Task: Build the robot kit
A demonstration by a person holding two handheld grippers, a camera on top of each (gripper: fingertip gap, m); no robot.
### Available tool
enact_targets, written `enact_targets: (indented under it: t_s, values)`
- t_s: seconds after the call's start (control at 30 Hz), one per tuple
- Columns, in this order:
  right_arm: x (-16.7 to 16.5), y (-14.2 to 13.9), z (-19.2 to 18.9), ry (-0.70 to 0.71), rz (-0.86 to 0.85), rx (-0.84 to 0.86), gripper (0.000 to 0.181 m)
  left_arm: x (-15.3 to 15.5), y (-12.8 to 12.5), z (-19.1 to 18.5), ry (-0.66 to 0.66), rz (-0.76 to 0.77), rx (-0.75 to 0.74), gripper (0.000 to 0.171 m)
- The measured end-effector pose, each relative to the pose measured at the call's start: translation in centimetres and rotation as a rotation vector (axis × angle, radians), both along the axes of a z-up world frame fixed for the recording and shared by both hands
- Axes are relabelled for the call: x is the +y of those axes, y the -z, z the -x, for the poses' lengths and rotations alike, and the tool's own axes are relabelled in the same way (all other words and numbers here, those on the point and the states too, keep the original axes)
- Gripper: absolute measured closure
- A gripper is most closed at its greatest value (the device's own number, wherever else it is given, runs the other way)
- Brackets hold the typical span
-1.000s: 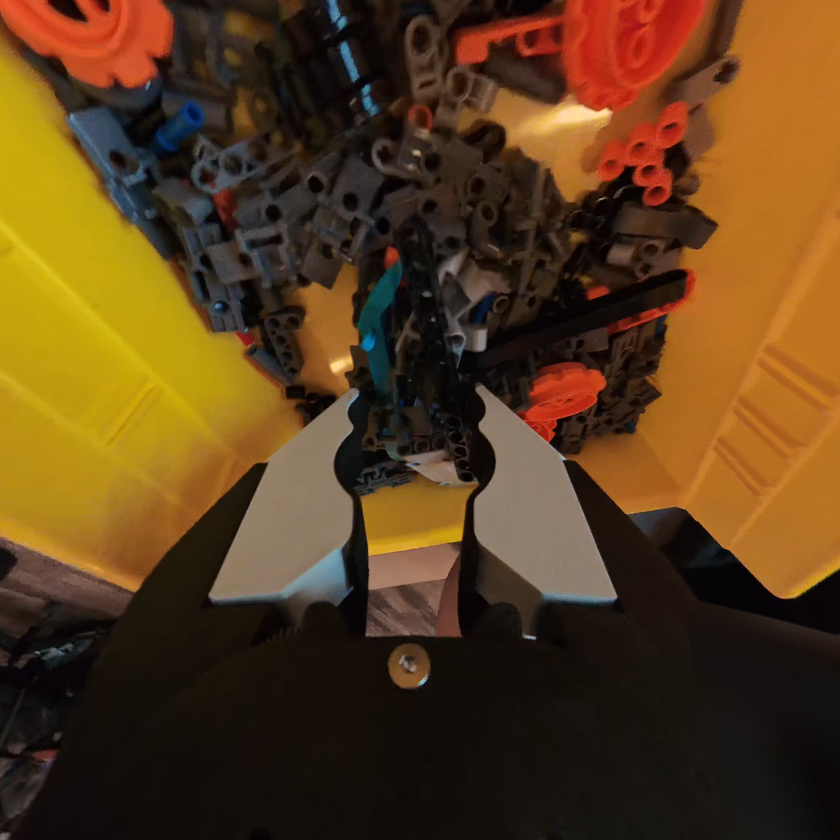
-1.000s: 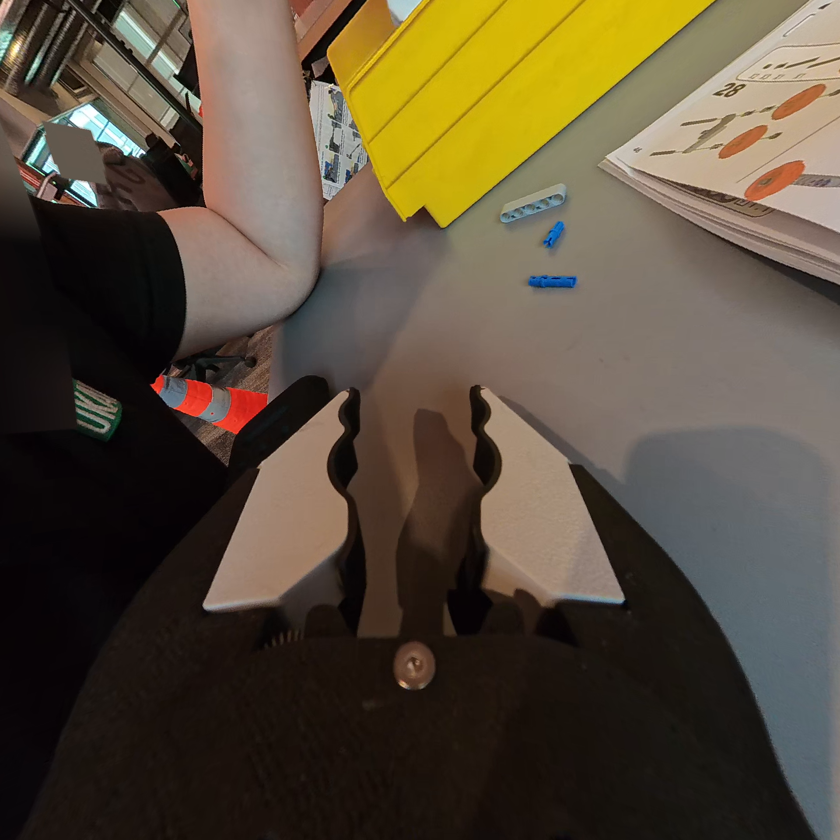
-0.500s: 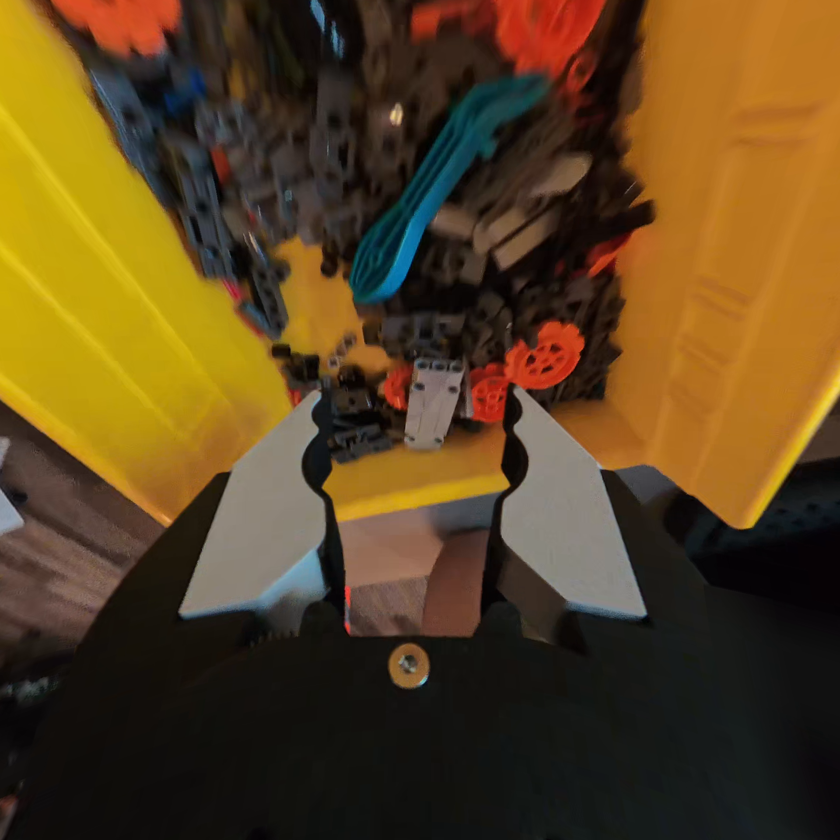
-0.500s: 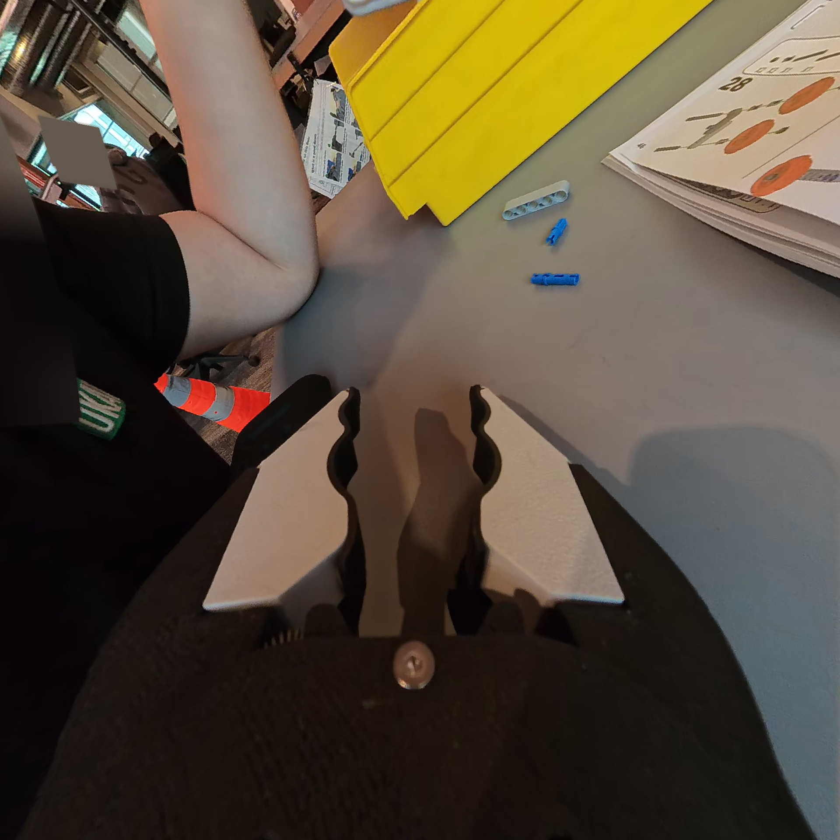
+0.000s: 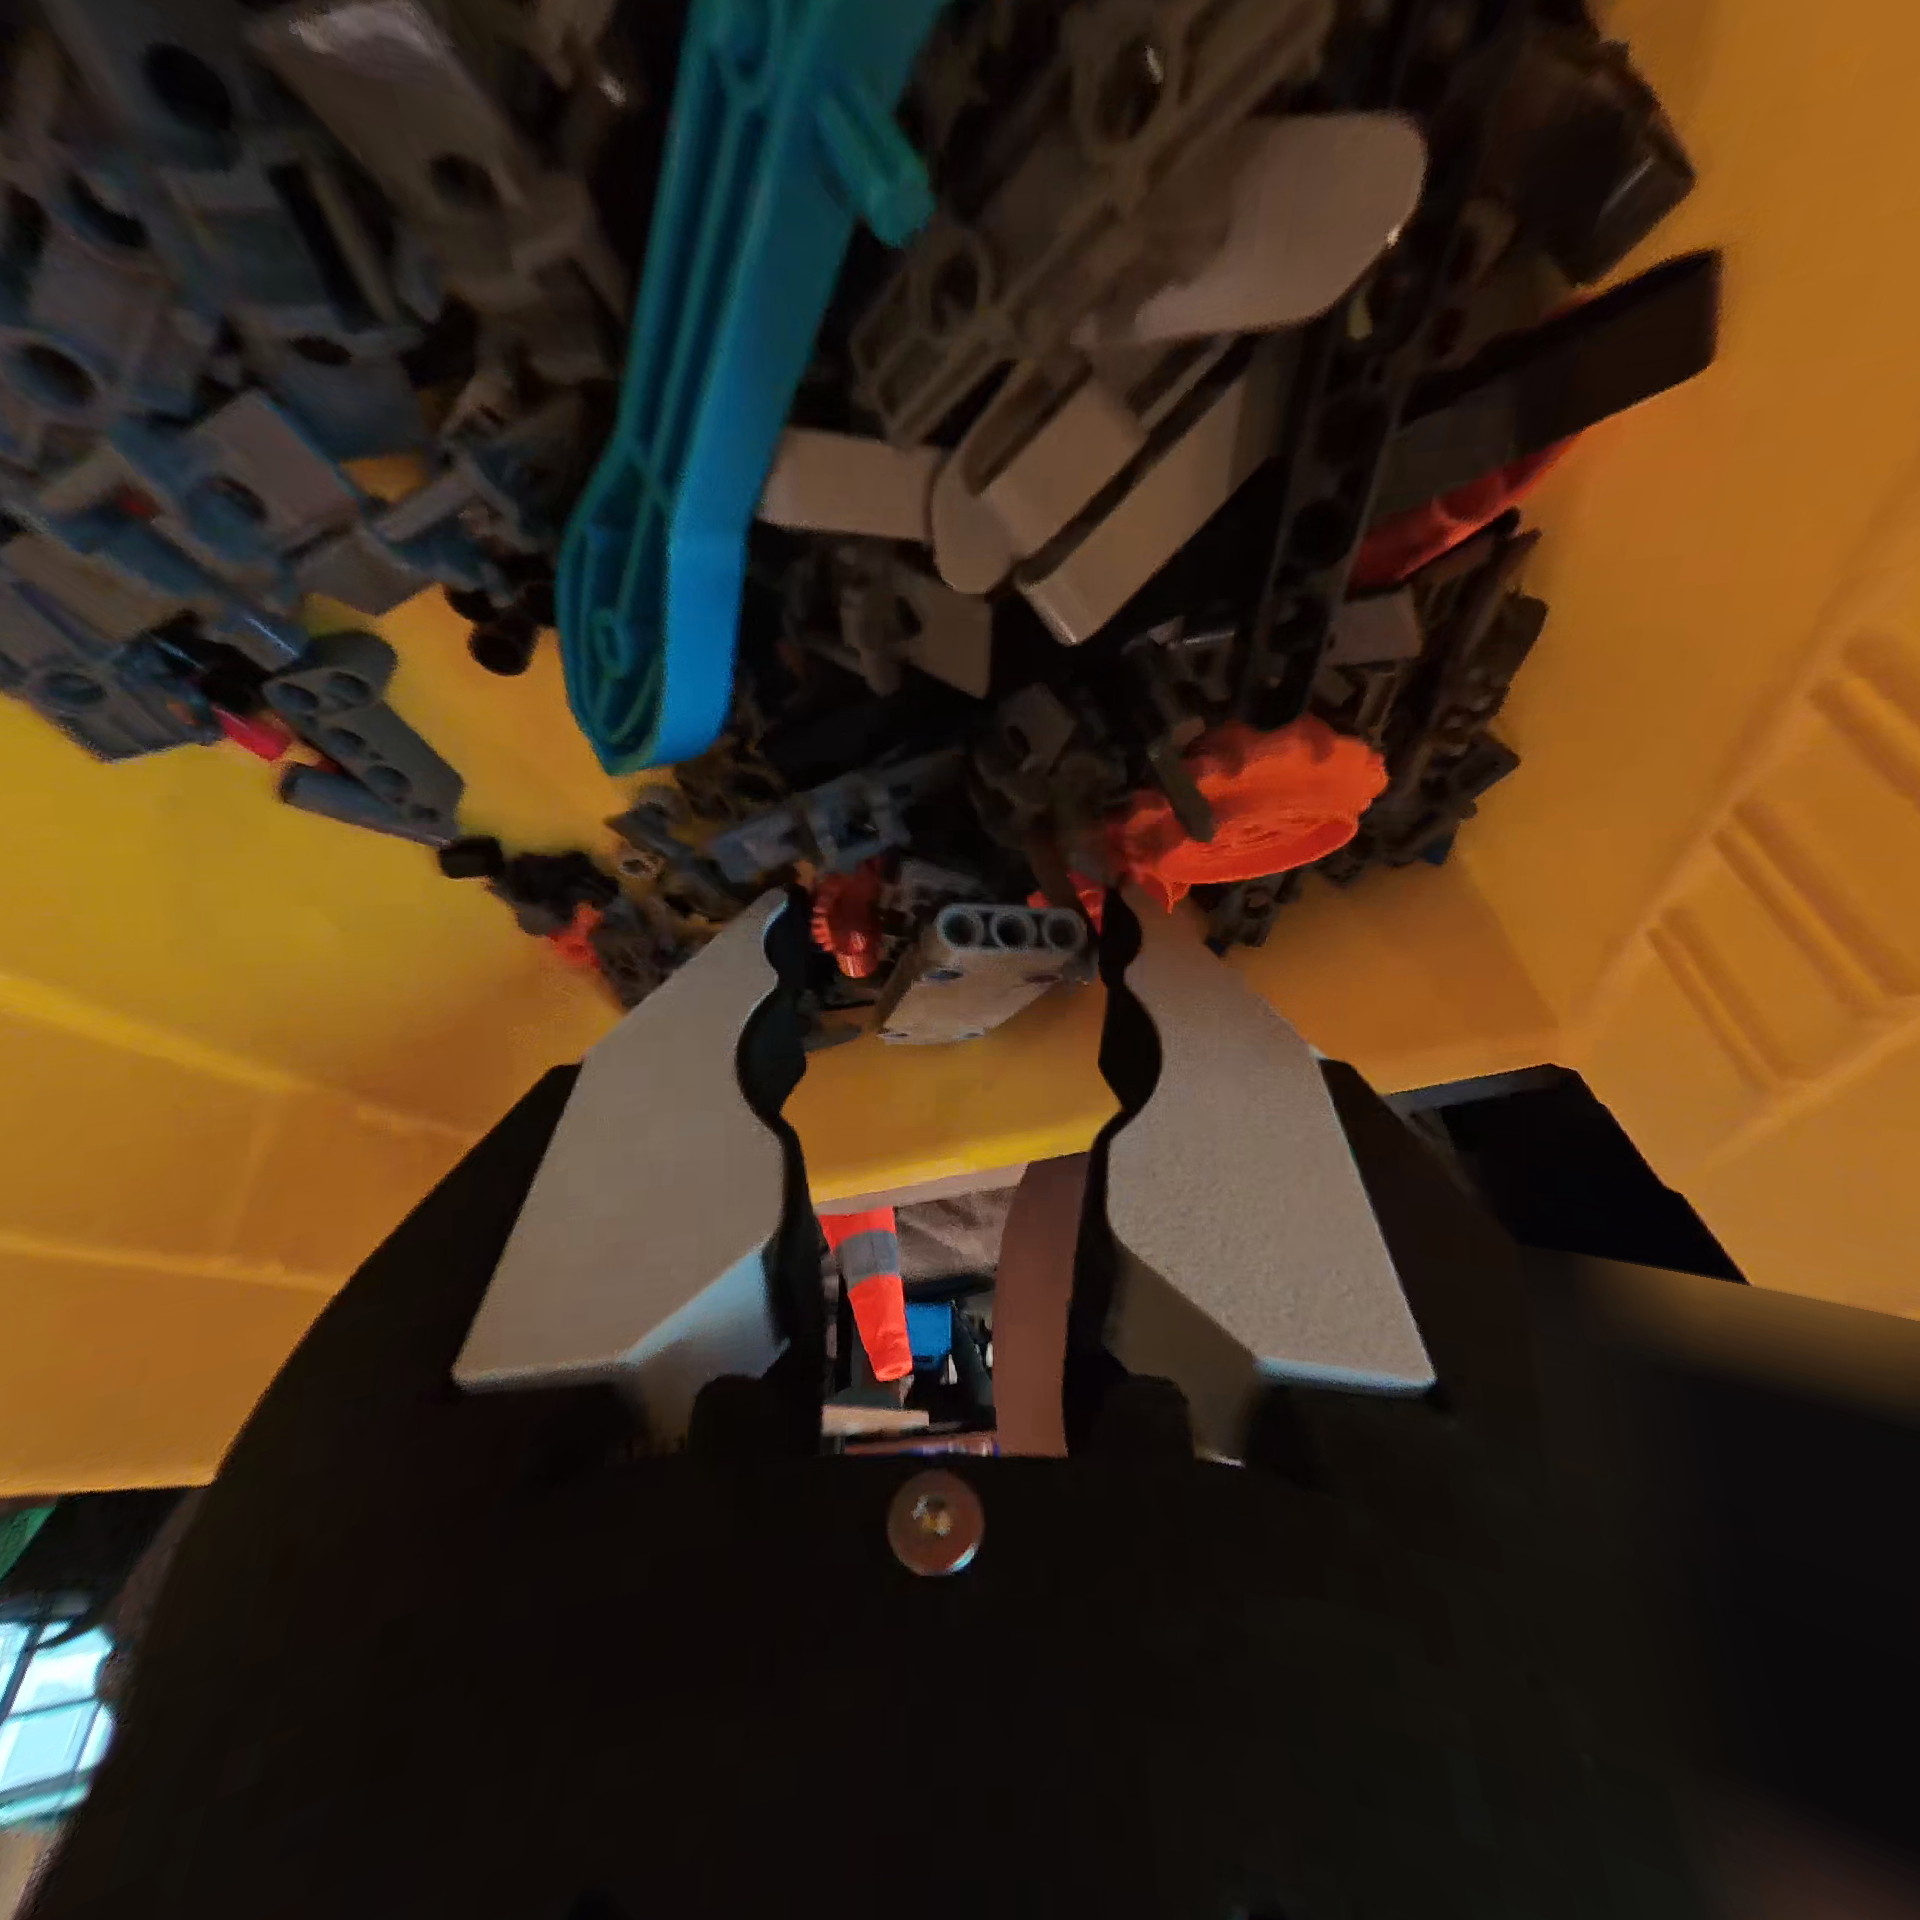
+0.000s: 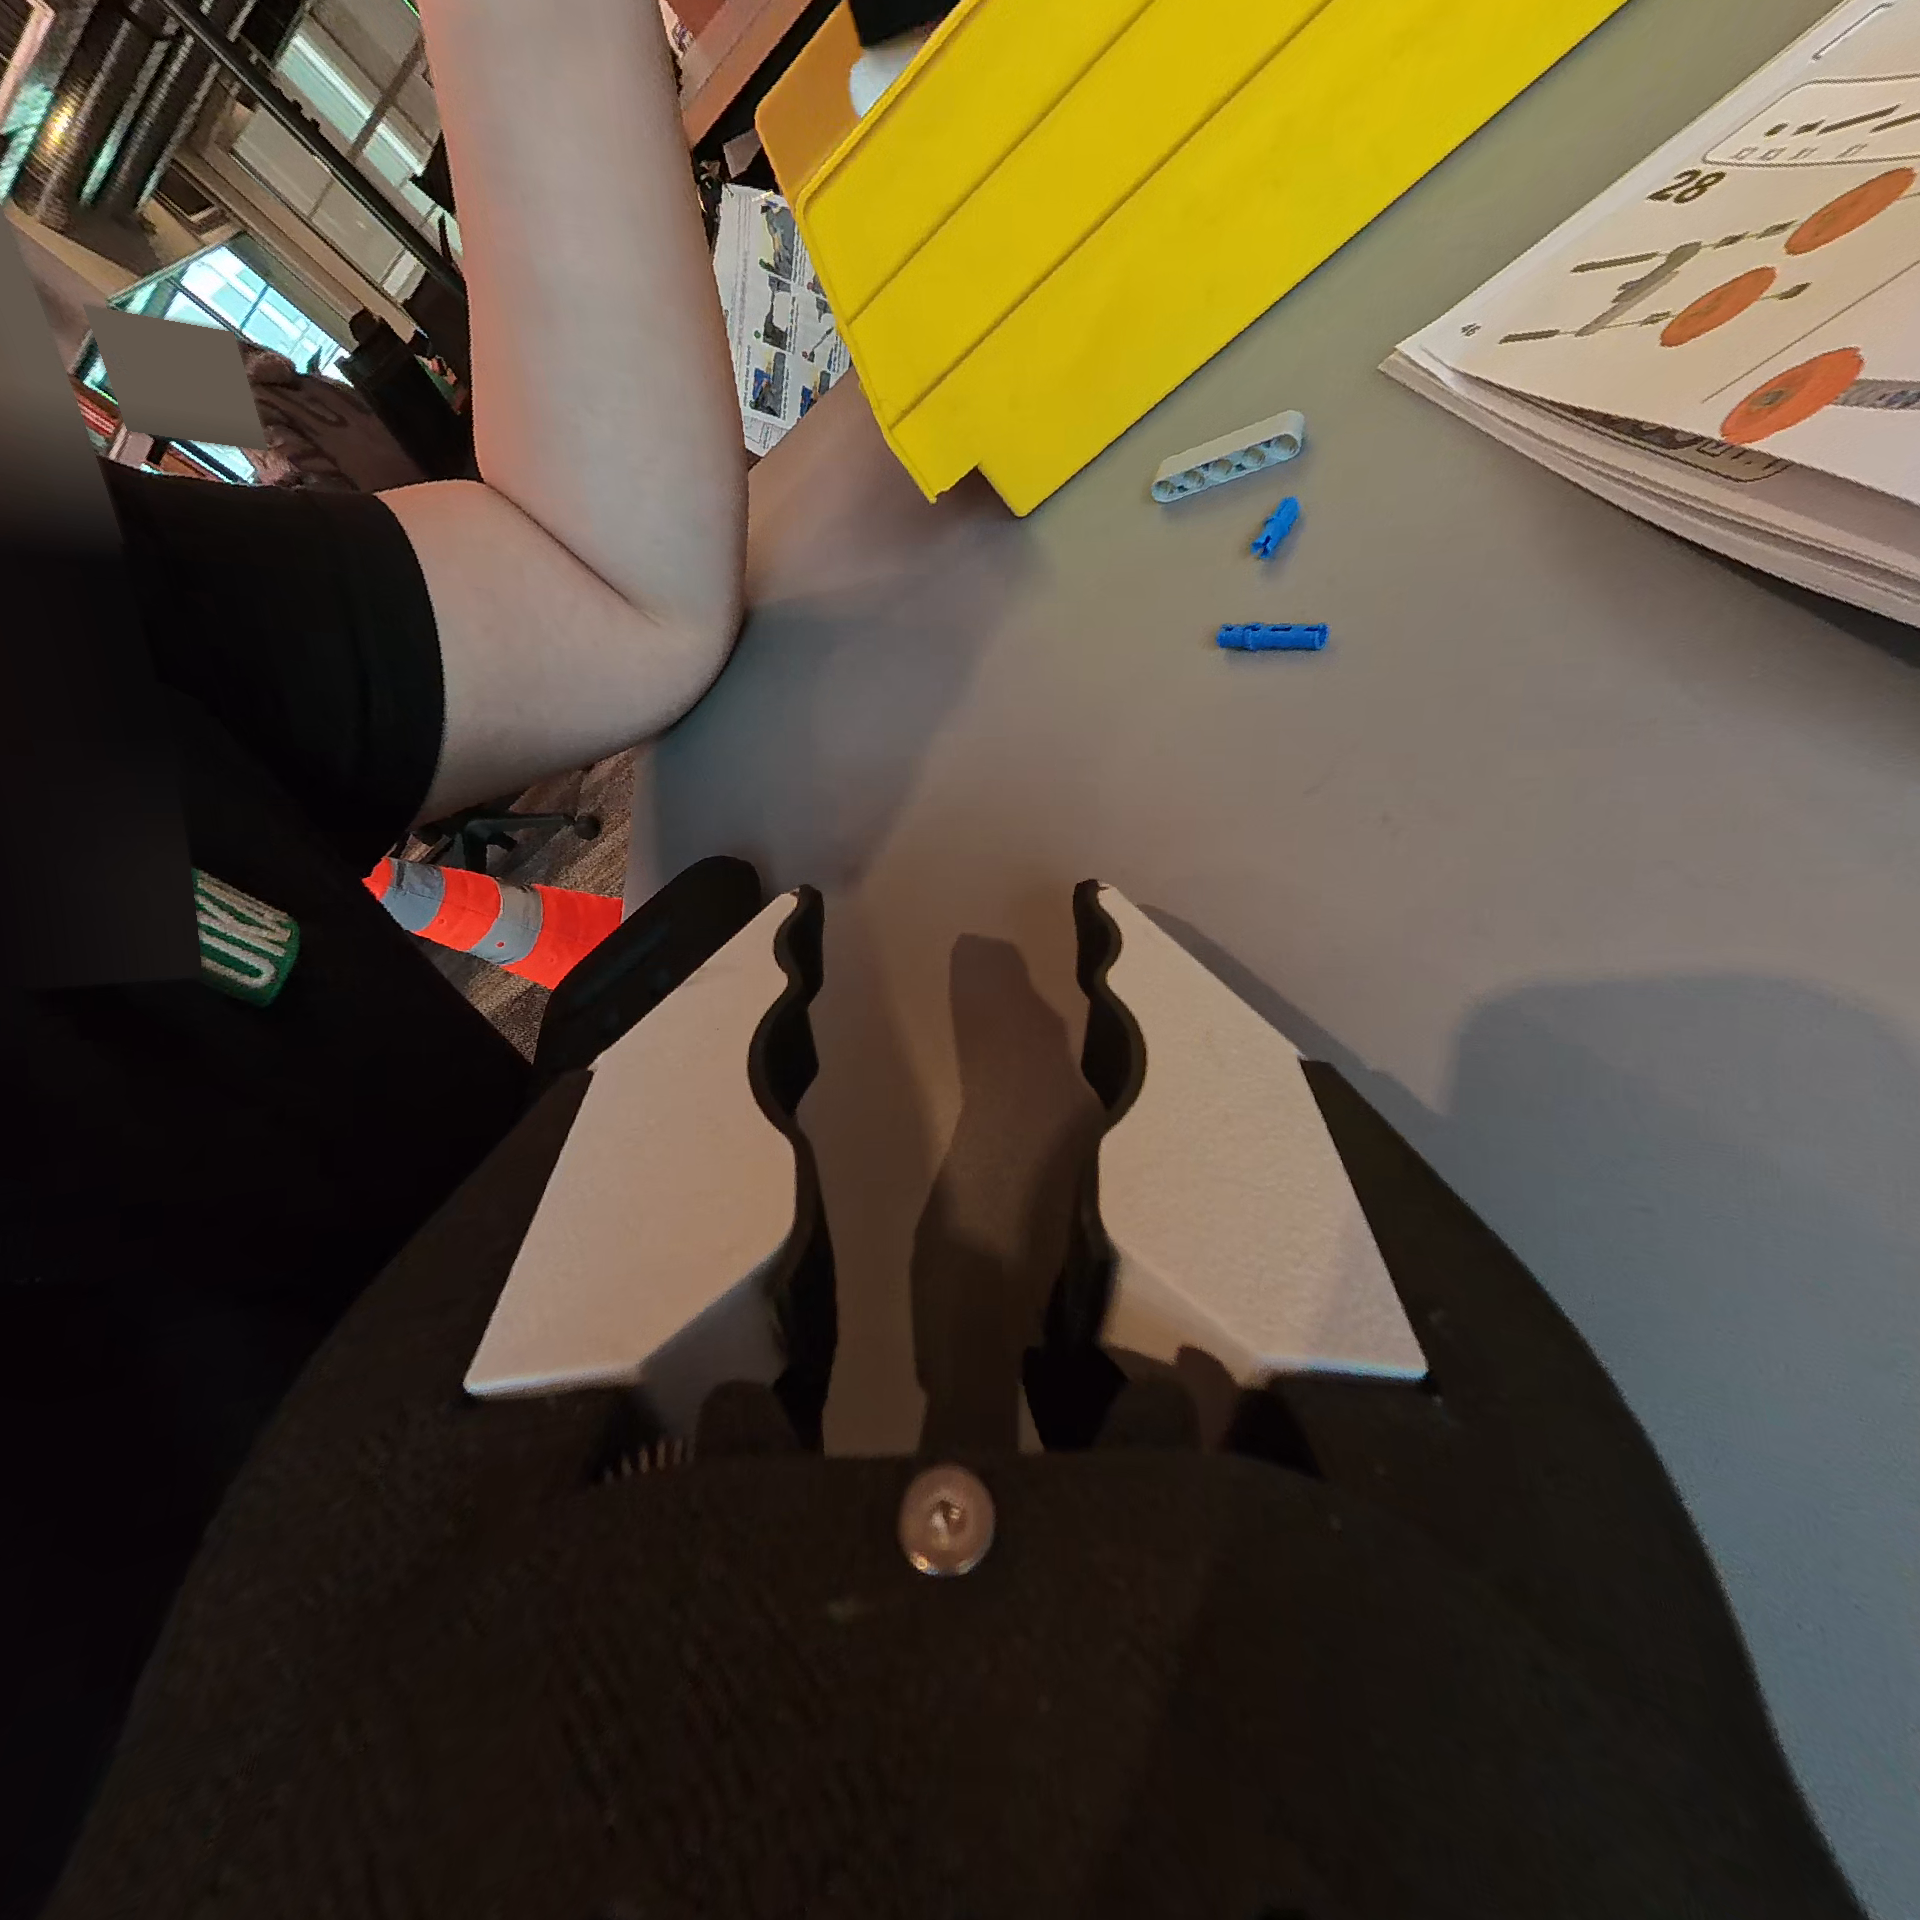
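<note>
Left tongs [image 5: 948,920] nearer grey beam [image 5: 982,968], wider

Parts pile [image 5: 1039,468] in bin [image 5: 208,987]; booklet [image 6: 1714,312] right of bin.

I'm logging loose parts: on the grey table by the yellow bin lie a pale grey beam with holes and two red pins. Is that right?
Not quite. The two pins are blue, not red, as the right wrist view shows. The rest holds: they lie on the grey table by the yellow bin, next to the pale grey beam with holes.
</note>
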State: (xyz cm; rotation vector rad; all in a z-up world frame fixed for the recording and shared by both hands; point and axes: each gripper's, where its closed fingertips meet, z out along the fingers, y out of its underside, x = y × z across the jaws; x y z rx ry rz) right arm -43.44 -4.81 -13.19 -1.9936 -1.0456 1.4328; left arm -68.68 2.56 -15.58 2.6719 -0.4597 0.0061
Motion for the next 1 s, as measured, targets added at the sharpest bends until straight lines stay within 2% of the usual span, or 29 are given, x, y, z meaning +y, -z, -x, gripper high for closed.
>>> enact_targets:
  t_s: [0.03,0.1,0.17,0.23,0.33,0.37,0.4,0.47,0.5,0.53,0.6,0.77,1.0]
  values:
    - [0.0,0.0,0.0,0.000,0.000,0.000,0.133,0.6,-0.1,-0.2,-0.014,-0.026,-0.019,0.122]
    - [0.0,0.0,0.0,0.000,-0.001,0.001,0.133,1.9,-0.3,-0.1,-0.032,-0.081,-0.044,0.142]
    - [0.0,0.0,0.0,0.000,0.001,0.000,0.133,3.2,-0.3,0.5,-0.040,-0.132,-0.033,0.144]
    - [0.0,0.0,0.0,0.000,0.005,0.001,0.133,4.7,-0.6,1.0,-0.048,-0.197,-0.026,0.160]
    - [0.0,0.0,0.0,0.000,0.006,0.003,0.133,8.5,-1.9,0.1,-0.111,-0.395,-0.098,0.162]
    - [0.0,0.0,0.0,0.000,0.006,0.004,0.133,9.1,-2.4,0.0,-0.132,-0.442,-0.109,0.153]
    - [0.0,-0.1,0.0,0.001,0.006,0.005,0.133,8.7,-2.7,0.2,-0.144,-0.445,-0.098,0.137]
    - [0.0,-0.1,0.0,0.001,0.008,0.007,0.133,5.4,-2.7,1.4,-0.132,-0.337,-0.039,0.128]
    - [0.0,-0.1,0.0,0.001,0.008,0.007,0.133,3.4,-2.6,2.0,-0.122,-0.268,-0.016,0.130]
    - [0.0,-0.1,0.0,0.001,0.008,0.006,0.133,1.5,-2.4,2.5,-0.118,-0.196,-0.004,0.142]
    - [0.0,0.0,0.0,-0.001,0.010,0.006,0.133,-0.6,-2.2,3.6,-0.116,-0.115,0.037,0.150]
    - [-0.1,0.0,0.0,-0.003,0.011,0.004,0.133,-0.9,-1.2,4.5,-0.118,-0.052,0.058,0.156]
    - [-0.1,-0.1,0.1,-0.004,0.014,0.007,0.133,-1.9,0.1,5.3,-0.002,0.054,0.118,0.158]
